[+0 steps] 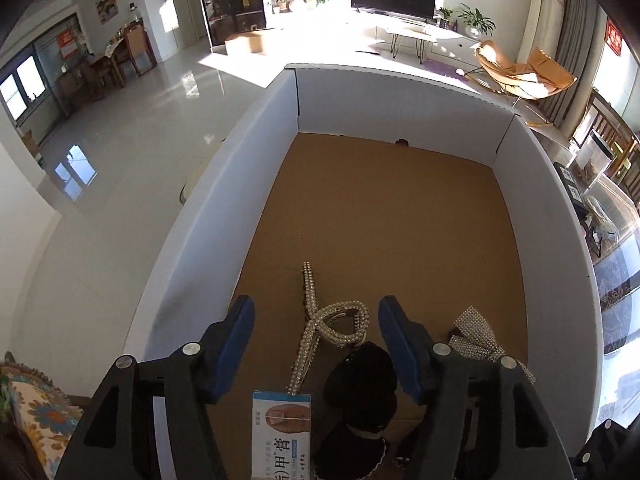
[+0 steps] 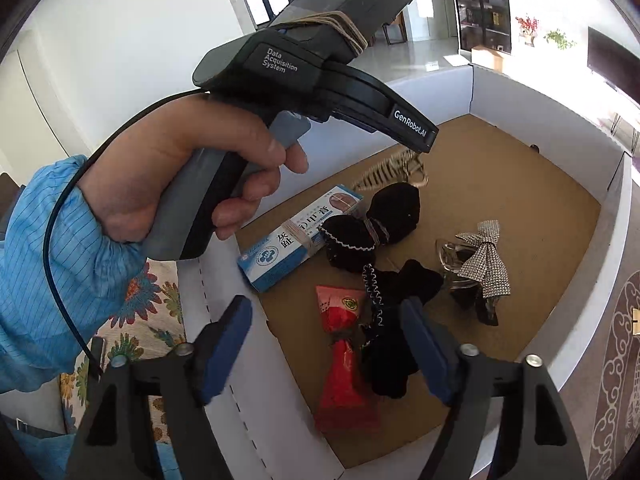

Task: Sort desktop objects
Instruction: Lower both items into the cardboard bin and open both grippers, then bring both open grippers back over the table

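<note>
A white-walled box (image 1: pixel 400 104) with a brown cardboard floor holds the objects. My left gripper (image 1: pixel 316 308) hangs open over a pearl hair clip (image 1: pixel 328 320), a black velvet bow (image 1: pixel 360 376) and a blue-and-white medicine carton (image 1: pixel 282 432); its pads touch none of them. A rhinestone bow (image 1: pixel 478 338) lies to its right. My right gripper (image 2: pixel 326 312) stands open above a red packet (image 2: pixel 344 360) and a black fabric piece (image 2: pixel 396 320), gripping neither. Farther in the right wrist view lie the carton (image 2: pixel 296 236), velvet bow (image 2: pixel 372 232), rhinestone bow (image 2: pixel 480 268) and pearl clip (image 2: pixel 396 168).
A hand (image 2: pixel 180 184) in a blue sleeve holds the left gripper's handle over the box's near-left wall. A floral cushion (image 2: pixel 152 300) lies outside that wall and a patterned rug (image 2: pixel 616 360) on the right. The far half of the box floor (image 1: pixel 400 208) is bare.
</note>
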`<state>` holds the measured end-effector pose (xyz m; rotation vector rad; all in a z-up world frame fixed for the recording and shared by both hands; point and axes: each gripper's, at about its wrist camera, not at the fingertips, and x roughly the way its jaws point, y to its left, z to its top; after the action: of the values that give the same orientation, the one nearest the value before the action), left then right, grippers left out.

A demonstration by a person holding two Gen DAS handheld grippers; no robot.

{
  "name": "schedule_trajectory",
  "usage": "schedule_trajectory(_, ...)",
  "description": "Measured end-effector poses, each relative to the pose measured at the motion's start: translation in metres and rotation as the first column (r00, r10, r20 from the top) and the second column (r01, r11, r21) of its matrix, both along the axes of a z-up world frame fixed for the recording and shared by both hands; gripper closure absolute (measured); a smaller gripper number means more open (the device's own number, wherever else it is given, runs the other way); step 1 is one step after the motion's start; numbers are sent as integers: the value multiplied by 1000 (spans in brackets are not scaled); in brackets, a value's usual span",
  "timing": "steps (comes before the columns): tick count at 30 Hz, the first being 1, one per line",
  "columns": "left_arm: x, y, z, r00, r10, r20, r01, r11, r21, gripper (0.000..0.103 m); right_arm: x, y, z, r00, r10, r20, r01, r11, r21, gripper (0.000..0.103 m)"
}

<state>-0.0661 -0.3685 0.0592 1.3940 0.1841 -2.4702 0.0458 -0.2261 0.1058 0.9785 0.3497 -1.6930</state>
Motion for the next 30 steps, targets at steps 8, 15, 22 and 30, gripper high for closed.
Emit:
schedule_trajectory(8,42,43,39,987,-100,-127,96,995,-37,26,2,76,38,968,-184,-172,151,970,-192,4)
schedule_trajectory(15,75,148,79,913,-328,-244,339,941,6,23,-51,215,-12,809,-534,-245,530,843,-86,0)
schedule_trajectory(22,96,284,74,795,-547,-261,577,815,50,2,-106,361,-66,556,-815,-161,831,542,127,0)
schedule_trajectory(30,48,339,-35,877,-469,-102,467,883,-45,2,-107,395,-73,468,-861,-201,883,445,149,0)
